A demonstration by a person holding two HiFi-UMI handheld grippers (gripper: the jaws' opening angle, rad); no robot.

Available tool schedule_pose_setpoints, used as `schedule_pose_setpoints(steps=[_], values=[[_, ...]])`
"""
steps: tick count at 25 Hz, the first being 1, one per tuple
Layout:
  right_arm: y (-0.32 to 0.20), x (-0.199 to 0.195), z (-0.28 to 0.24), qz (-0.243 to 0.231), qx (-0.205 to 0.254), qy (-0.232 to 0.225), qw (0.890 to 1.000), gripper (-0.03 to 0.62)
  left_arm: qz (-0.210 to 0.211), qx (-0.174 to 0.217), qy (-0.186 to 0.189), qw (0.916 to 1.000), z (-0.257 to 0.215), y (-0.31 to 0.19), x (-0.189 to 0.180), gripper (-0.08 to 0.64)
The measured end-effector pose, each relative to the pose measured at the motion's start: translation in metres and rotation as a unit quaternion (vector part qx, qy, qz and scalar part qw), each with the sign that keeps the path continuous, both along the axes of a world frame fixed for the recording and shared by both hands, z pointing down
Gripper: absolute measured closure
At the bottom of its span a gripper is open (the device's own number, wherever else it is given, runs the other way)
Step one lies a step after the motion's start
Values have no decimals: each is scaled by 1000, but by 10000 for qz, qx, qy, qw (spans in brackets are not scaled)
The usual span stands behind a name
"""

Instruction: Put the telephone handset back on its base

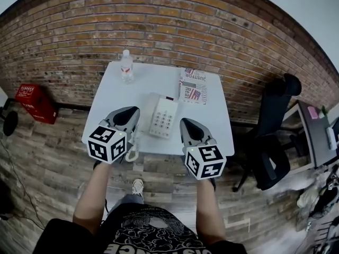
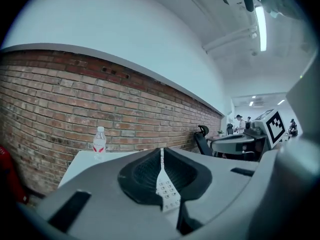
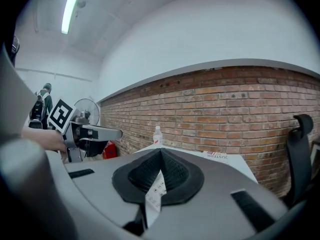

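A white telephone base point(image 1: 164, 118) with a keypad sits near the front of the white table point(image 1: 111, 97). The handset point(image 1: 148, 110) lies along the base's left side, and its coiled cord point(image 1: 132, 151) hangs over the table's front edge. My left gripper point(image 1: 128, 114) hovers just left of the handset, shut with nothing in it. My right gripper point(image 1: 190, 126) is just right of the base, also shut and holding nothing. In the left gripper view, the keypad point(image 2: 167, 191) shows through the slit between the closed jaws of the left gripper point(image 2: 161, 156). The right gripper point(image 3: 161, 156) shows the keypad point(image 3: 156, 190) the same way.
A water bottle point(image 1: 126, 66) stands at the table's back left and a magazine point(image 1: 193, 85) lies at the back right. A brick wall point(image 1: 159, 30) is behind the table. A black office chair point(image 1: 273, 126) stands to the right and a red crate point(image 1: 33, 102) to the left.
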State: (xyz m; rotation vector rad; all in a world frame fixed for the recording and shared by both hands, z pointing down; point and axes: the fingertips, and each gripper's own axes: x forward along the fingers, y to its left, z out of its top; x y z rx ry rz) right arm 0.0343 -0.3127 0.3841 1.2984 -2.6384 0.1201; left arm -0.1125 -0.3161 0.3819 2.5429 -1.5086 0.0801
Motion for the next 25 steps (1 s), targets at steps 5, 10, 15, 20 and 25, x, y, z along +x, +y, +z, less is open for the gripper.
schedule_pose_setpoints(steps=[5,10,15,20,25], values=[[1,1,-3,53,41,29,10000,592,-29,122,-164,9998,-2,4,-1,552],[3,1,-4,35,37,33,10000,592,-26,95,-153,9998,-1,5,0,552],[5,2,-2,61,15,23,10000,592,-32,19,-133,9999,3,8,-2,552],[5,4,-3,91,41,15,9999,592,-66,-11,-119,9999,6,8,-5,552],[5,6,-2,108,22,12,9999,592,-75,-40,-147,9999,8,8,-5,552]])
